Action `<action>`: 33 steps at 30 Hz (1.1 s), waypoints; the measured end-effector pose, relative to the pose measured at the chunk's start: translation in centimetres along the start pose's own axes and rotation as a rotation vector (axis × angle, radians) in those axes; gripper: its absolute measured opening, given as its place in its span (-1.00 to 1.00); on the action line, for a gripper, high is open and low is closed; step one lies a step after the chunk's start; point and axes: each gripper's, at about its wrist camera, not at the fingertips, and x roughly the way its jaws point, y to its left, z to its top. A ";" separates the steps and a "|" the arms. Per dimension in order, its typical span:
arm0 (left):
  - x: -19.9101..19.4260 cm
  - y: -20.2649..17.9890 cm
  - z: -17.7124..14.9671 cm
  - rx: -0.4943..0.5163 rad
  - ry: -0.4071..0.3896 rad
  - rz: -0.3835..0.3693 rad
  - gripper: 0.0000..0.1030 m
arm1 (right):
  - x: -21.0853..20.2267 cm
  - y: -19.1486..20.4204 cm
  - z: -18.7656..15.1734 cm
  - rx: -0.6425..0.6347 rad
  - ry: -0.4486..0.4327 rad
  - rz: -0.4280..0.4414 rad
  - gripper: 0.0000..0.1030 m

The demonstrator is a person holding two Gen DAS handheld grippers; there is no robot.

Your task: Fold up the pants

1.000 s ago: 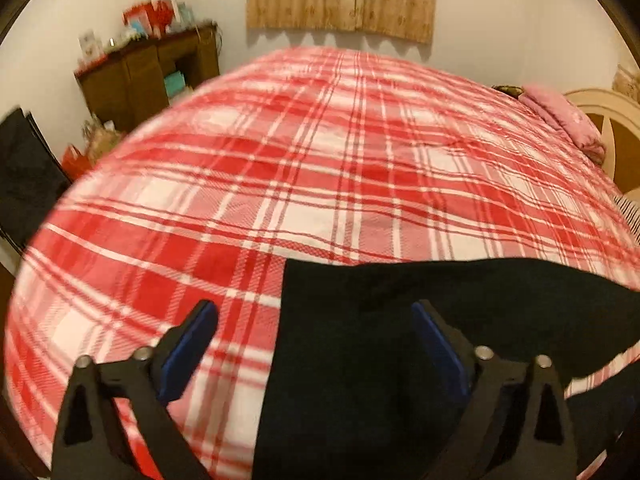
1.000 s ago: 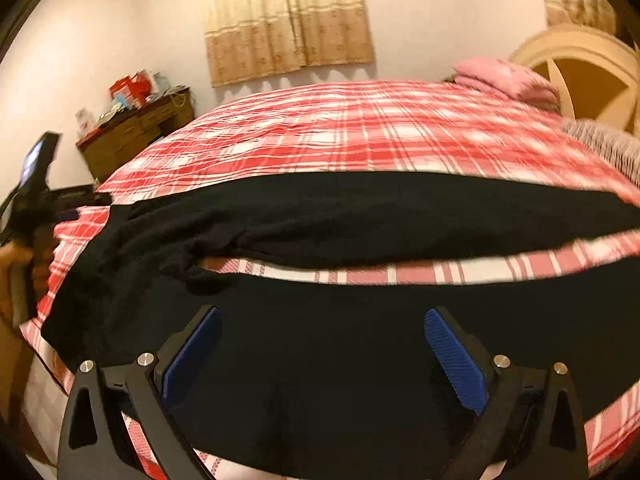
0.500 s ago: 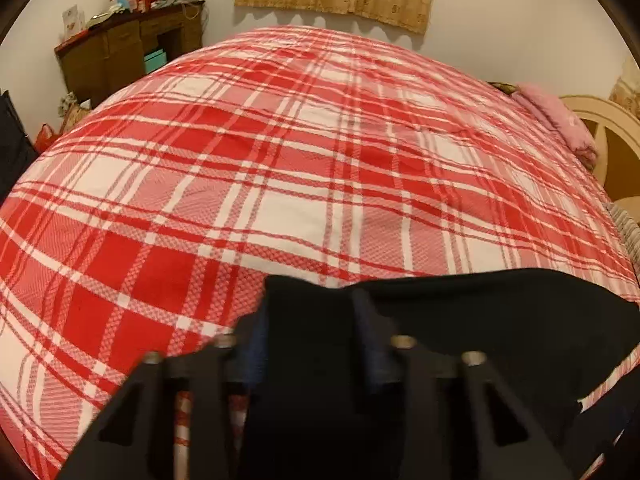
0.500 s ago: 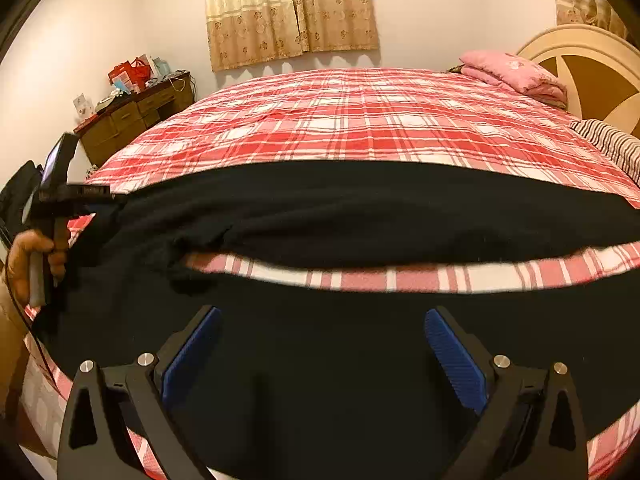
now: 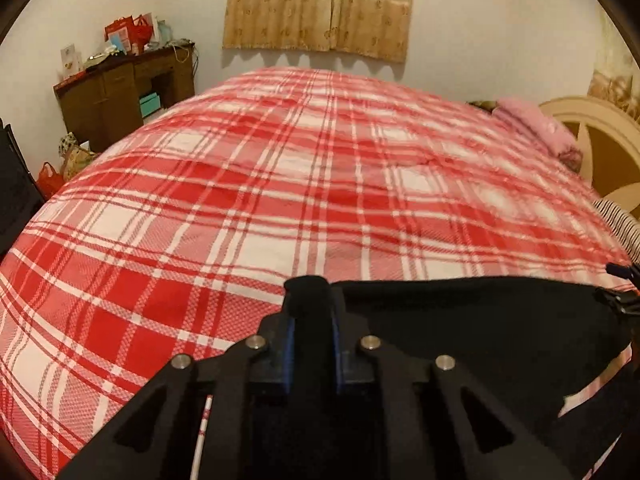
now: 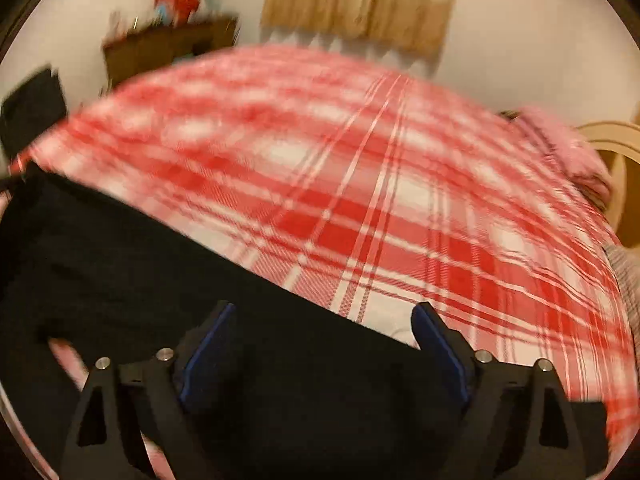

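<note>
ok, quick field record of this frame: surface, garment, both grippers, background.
surface: bed with red and white plaid blanket
garment: black pants lying along the near edge of the bed
left gripper: shut on a bunched fold of the pants
right gripper: jaws closing, pads not yet pressing, pants fabric between them; view blurred
background: brown desk, tan curtain, pink pillow by the headboard

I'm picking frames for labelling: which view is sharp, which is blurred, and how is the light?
Left wrist view: sharp, warm dim light, fisheye bulges the bed; black pants show no detail. Right wrist view: motion blur smears the bed, curtain and desk.
</note>
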 end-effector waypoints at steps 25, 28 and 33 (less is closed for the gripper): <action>-12.0 0.3 -3.9 -0.044 -0.236 -0.063 -0.70 | -15.3 5.2 -9.2 -0.011 -0.269 0.034 -0.98; -13.3 1.0 -6.5 -0.067 -0.258 -0.089 -0.70 | -17.1 7.1 -12.3 -0.031 -0.307 0.022 -1.00; -14.3 1.3 -9.9 -0.067 -0.273 -0.091 -0.70 | -17.5 9.3 -16.1 -0.014 -0.292 0.085 -1.00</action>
